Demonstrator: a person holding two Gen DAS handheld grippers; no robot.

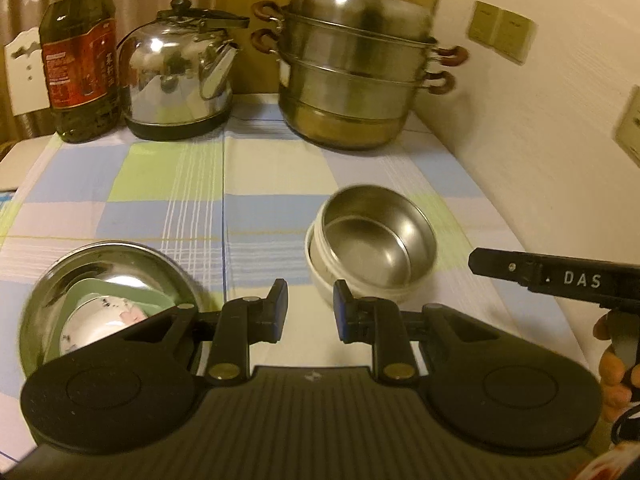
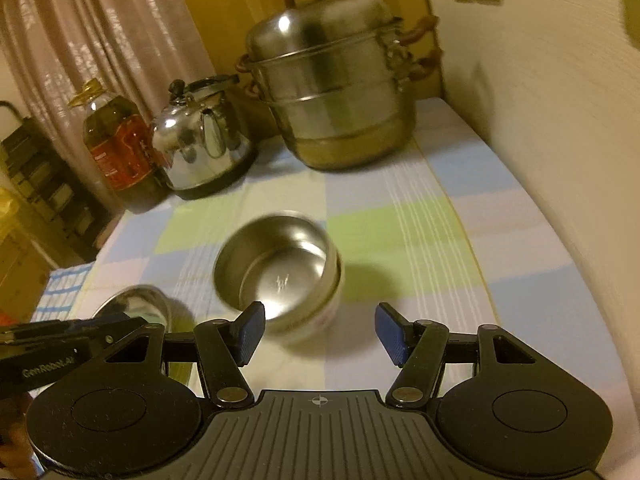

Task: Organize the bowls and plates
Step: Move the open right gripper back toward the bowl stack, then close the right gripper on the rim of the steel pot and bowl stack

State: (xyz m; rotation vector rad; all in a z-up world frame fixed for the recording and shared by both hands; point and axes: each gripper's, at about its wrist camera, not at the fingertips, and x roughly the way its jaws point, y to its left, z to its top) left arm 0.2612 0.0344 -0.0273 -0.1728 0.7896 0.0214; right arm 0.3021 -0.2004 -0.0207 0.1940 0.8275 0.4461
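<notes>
A small steel bowl (image 1: 374, 232) sits tilted inside a white bowl (image 1: 352, 286) on the checked cloth; the pair also shows in the right wrist view (image 2: 280, 264). A large steel bowl (image 1: 100, 268) at the near left holds a green dish (image 1: 116, 296) and a white patterned bowl (image 1: 104, 316); its rim shows in the right wrist view (image 2: 132, 300). My left gripper (image 1: 310, 308) is open and empty, just short of the nested bowls. My right gripper (image 2: 320, 332) is open and empty, close in front of the same bowls. Its body shows at the right of the left wrist view (image 1: 560, 276).
At the back of the table stand an oil bottle (image 1: 80, 68), a steel kettle (image 1: 180, 72) and a stacked steel steamer pot (image 1: 352, 72). A wall (image 1: 540, 120) runs along the table's right edge. The checked cloth (image 1: 180, 184) covers the table.
</notes>
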